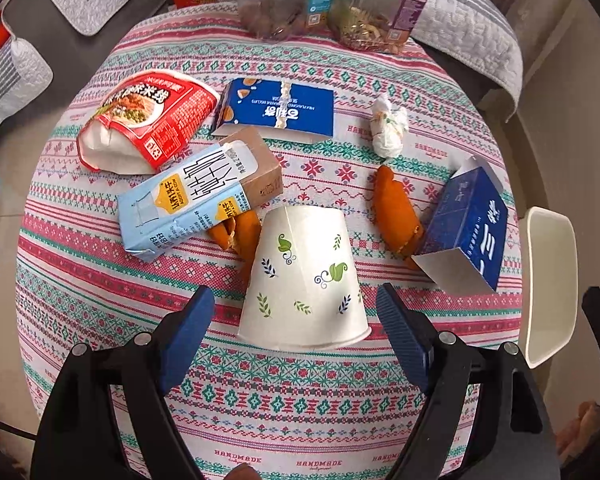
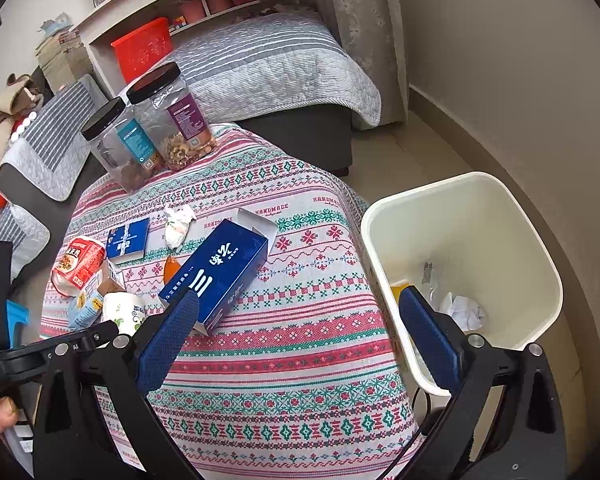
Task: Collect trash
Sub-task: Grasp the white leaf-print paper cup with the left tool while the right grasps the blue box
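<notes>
We hold our left claw wide around the tipped paper cup on the tabletop, ready to close and carry it to the bin beside our empty, wide right claw.

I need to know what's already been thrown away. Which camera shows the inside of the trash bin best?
The right wrist view: it looks down into the trash bin, showing crumpled paper at the bottom. The left wrist view catches only the bin's rim at its right edge.
</notes>
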Demonstrator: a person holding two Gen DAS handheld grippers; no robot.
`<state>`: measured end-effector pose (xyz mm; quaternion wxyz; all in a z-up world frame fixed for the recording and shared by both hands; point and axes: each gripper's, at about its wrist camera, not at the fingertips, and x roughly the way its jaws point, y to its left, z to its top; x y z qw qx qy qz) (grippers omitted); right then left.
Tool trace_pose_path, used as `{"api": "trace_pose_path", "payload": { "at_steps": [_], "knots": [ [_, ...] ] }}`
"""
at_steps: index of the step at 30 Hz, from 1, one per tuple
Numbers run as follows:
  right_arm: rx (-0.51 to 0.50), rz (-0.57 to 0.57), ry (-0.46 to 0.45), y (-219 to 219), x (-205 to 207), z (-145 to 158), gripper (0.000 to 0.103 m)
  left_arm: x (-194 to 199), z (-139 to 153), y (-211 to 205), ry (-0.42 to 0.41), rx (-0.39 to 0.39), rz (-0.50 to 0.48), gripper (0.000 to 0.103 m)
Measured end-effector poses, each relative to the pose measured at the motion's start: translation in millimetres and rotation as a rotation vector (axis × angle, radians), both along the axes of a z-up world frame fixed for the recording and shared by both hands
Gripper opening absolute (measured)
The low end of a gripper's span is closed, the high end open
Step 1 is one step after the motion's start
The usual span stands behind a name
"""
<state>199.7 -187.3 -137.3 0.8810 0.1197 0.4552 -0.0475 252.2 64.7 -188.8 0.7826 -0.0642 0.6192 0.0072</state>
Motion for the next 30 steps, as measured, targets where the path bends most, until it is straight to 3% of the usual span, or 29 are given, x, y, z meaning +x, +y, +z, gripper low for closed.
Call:
{"api": "trace_pose_path", "payload": {
  "at_steps": [4, 5, 6, 8, 11, 23, 30],
  "knots": [
    [0.005, -0.003, 0.017, 0.8, 3.3, -4.1, 0.096, 6.1, -21.9, -5.7, 0.047, -0.036, -0.01, 0.079],
    [0.004, 0.0, 0.022, 2.1, 4.5, -5.3, 0.096, 5.5, -24.3, -7.4, 0.052, -0.038, -0.015, 0.069],
    [0.004, 0.003, 0.026, 3.9, 5.3, -6.3, 0.096, 4.5, -25.2, -8.7, 0.053, -0.043, -0.02, 0.069],
    [0.007, 0.008, 0.036, 6.9, 7.8, -9.0, 0.096, 1.1, -17.5, -8.8, 0.023, -0.06, -0.038, 0.058],
    [0.014, 0.013, 0.053, 11.7, 12.0, -13.0, 0.096, -8.1, -2.9, -5.1, -0.024, -0.082, -0.055, 0.053],
    [0.001, -0.012, 0.12, 52.5, 56.4, -30.4, 0.096, -54.9, 50.1, 28.0, -0.198, -0.03, -0.034, 0.053],
    [0.019, -0.082, 0.201, 60.7, 85.4, -56.5, 0.096, -61.6, 55.5, 40.0, -0.23, -0.014, -0.024, 0.054]
  ]
}}
